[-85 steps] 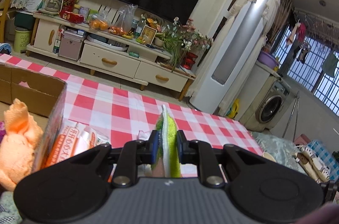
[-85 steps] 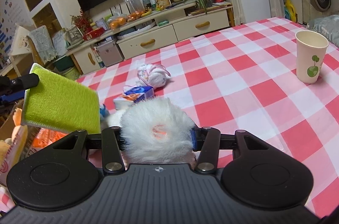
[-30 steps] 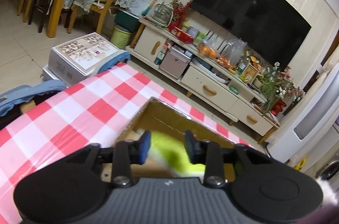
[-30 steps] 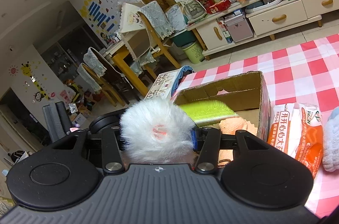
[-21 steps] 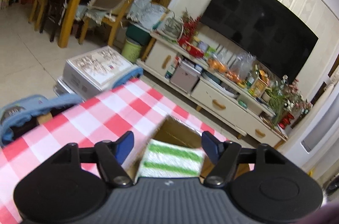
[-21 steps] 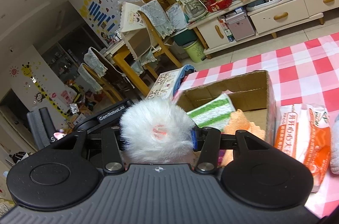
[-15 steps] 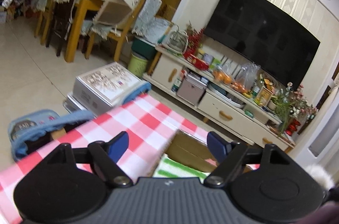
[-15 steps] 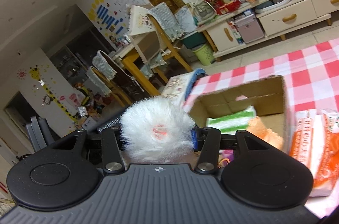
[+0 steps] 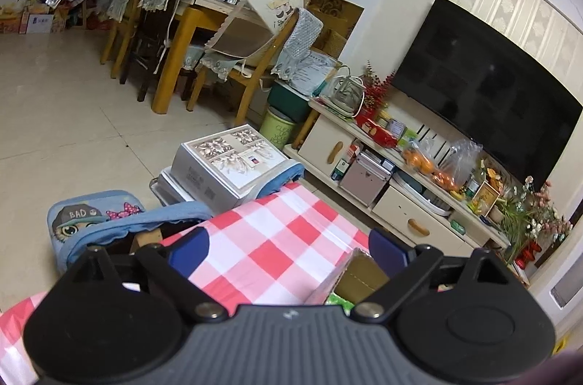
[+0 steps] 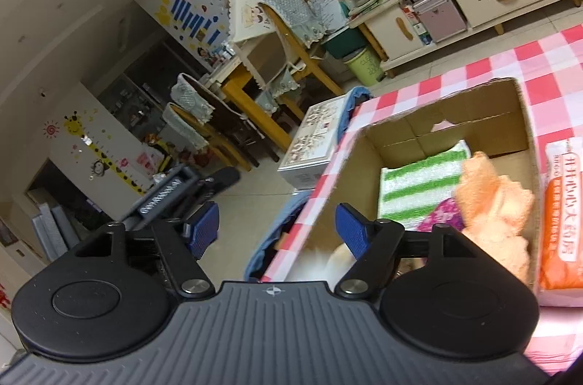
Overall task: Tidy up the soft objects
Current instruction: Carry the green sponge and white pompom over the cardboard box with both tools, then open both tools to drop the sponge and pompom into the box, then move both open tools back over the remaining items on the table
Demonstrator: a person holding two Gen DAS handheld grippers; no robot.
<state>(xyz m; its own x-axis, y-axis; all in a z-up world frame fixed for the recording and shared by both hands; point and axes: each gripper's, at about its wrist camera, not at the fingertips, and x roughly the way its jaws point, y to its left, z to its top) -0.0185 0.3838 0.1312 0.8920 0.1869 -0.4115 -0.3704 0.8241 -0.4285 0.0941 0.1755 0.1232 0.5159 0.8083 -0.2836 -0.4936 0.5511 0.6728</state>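
An open cardboard box point(image 10: 524, 115) stands on the red-checked tablecloth point(image 9: 277, 250). In it lie a green-and-white striped cloth point(image 10: 419, 188), an orange plush toy point(image 10: 499, 202) and a purple flowered fabric point(image 10: 441, 217). A white fluffy ball point(image 10: 328, 261) shows blurred in the box's near corner, just below my right gripper point(image 10: 277, 228), which is open and empty above that corner. My left gripper point(image 9: 288, 250) is open and empty over the table's left end; the box corner point(image 9: 360, 272) shows by its right finger.
An orange packet point(image 10: 564, 221) lies against the box's right side. Past the table edge are a white carton point(image 9: 226, 166), a blue child's bag point(image 9: 91, 221), a green bin point(image 9: 280, 133), dining chairs and a TV cabinet point(image 9: 400, 199).
Both grippers have opened. The striped cloth left the left gripper and lies in the box. The white fluffy ball left the right gripper and is at the box's near corner. Left gripper has risen.
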